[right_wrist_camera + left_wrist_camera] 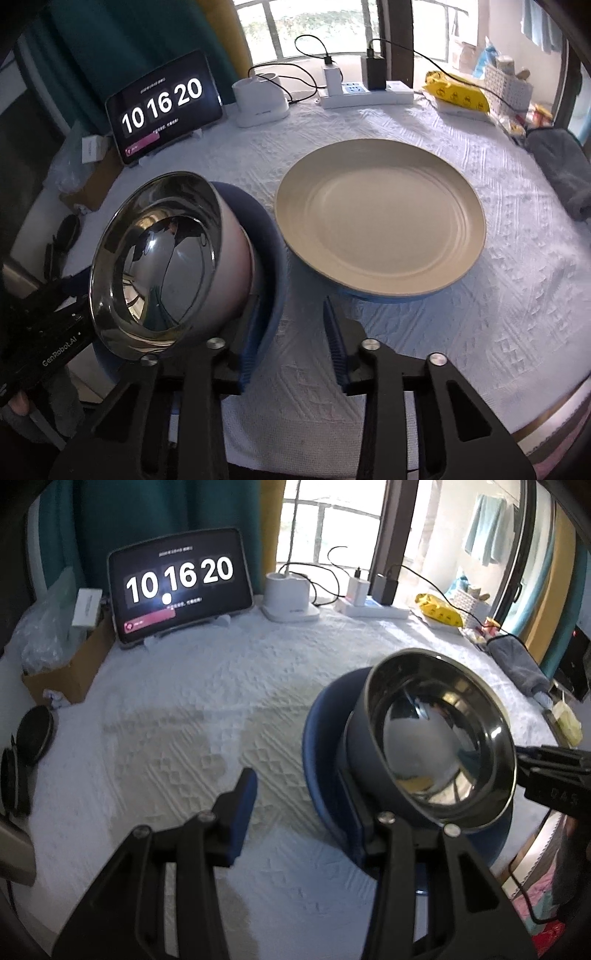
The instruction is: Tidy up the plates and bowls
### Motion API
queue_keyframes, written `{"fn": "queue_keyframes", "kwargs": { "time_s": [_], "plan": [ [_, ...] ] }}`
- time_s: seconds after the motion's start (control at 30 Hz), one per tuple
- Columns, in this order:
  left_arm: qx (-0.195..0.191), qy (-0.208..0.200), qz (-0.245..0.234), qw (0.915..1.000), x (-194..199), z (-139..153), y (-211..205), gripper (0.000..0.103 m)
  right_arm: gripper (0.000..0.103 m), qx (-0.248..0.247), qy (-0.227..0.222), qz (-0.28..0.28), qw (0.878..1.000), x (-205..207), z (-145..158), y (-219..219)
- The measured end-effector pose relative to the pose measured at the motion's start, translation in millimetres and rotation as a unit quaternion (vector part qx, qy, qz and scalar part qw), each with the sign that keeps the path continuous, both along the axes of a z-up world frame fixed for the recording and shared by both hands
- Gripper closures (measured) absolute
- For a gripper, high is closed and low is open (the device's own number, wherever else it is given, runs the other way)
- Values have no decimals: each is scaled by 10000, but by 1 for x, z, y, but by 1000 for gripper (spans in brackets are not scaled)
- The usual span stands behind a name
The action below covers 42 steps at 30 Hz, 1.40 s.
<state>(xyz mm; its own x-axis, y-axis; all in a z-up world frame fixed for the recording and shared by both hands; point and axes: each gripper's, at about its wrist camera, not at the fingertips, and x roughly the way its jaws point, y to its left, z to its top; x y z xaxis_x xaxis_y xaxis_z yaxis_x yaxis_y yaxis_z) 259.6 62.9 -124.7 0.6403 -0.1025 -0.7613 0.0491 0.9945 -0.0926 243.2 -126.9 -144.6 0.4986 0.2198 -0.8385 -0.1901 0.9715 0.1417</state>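
Steel bowl (162, 258) tilted inside blue bowl (267, 236); beige plate (380, 218) empty.

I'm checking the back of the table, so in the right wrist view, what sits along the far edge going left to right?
Tablet clock → white charging dock → power strip with plugged-in chargers → yellow packet → white basket
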Motion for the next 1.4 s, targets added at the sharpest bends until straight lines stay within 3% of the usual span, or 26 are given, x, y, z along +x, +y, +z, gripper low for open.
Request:
{"fn": "queue_keyframes", "kwargs": {
  "time_s": [0.17,0.3,0.4,0.63,0.87,1.4],
  "plan": [
    [-489,26,-40,9988,2,-2,11,60,90,104,69,8,9999,3,-1,5],
    [-670,-22,-235,9975,-1,0,8,81,91,110,72,-9,9999,3,-1,6],
    [-566,-71,-245,9981,-5,3,1,88,92,175,60,-13,9998,3,0,5],
    [-796,43,-232,9965,-5,7,6,90,92,211,96,-7,9997,1,1,4],
    [-608,149,-283,9976,-2,13,-1,90,92,189,269,-14,9995,2,0,5],
    [-482,-59,-370,9981,8,48,-17,91,92,362,147,-103,9992,5,24,-11]
  ]
}}
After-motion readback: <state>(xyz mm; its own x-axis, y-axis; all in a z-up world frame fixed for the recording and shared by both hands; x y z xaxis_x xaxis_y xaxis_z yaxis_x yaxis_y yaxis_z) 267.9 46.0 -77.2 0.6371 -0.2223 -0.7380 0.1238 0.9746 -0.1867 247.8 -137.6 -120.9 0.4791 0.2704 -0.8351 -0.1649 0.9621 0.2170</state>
